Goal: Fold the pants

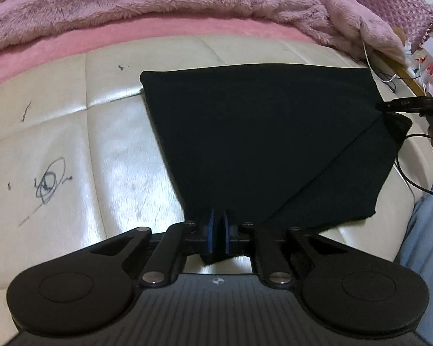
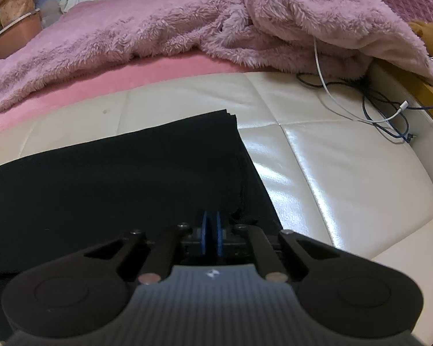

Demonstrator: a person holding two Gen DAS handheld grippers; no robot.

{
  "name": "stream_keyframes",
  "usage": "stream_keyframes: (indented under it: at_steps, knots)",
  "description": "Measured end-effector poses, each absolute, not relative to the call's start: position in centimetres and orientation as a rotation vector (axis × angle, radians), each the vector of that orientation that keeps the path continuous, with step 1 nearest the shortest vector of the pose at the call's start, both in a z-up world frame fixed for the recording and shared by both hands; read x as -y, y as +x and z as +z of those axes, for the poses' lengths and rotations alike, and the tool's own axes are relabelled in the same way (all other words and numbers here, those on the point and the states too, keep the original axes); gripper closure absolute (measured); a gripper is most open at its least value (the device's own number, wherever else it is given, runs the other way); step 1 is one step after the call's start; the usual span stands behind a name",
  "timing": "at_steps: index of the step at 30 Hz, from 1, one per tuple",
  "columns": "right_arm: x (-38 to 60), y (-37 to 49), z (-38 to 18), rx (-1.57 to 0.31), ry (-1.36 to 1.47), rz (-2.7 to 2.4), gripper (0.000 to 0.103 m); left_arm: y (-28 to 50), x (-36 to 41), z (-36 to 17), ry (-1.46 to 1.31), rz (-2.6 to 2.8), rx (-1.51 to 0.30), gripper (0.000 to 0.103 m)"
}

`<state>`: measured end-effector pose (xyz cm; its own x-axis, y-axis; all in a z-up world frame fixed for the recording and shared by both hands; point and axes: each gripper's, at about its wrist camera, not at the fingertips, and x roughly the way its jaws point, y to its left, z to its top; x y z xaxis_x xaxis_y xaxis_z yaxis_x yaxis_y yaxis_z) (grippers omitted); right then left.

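Across the cream quilted bench, w/ a fuzzy pink blanket bunched behind it, I'm working the black pants, which are lying mostly flat, already narrowed to a slab w/ stacked edges at the far right corner. I'm holding the near edge w/ both tools: left gripper is pinching fabric between nearly closed blue pads, right gripper is doing the same approx at the other near corner. Looks like I'm mid-fold; next I'm probably needing to lift both corners together and carry them over evenly, keeping tension so layers don't slip. Loose charging cables are lying well apart.
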<state>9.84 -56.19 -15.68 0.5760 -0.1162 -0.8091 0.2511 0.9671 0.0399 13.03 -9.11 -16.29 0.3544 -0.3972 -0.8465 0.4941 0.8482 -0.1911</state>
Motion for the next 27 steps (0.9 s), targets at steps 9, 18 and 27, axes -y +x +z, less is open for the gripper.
stream_keyframes:
  at_steps: [9,18,27]
  knots:
    - [55.1,10.4,-13.9,-0.960,0.137,-0.271,0.099,11.9,7.7,-14.0,0.058,-0.571,-0.979,0.080]
    - [48.9,7.0,-10.7,-0.832,0.236,-0.112,0.094,14.5,6.5,-14.0,-0.155,-0.406,-0.934,0.042]
    - [41.2,6.9,-10.8,-0.833,0.269,0.026,0.079,17.5,5.7,-17.2,-0.359,-0.302,-1.070,0.055]
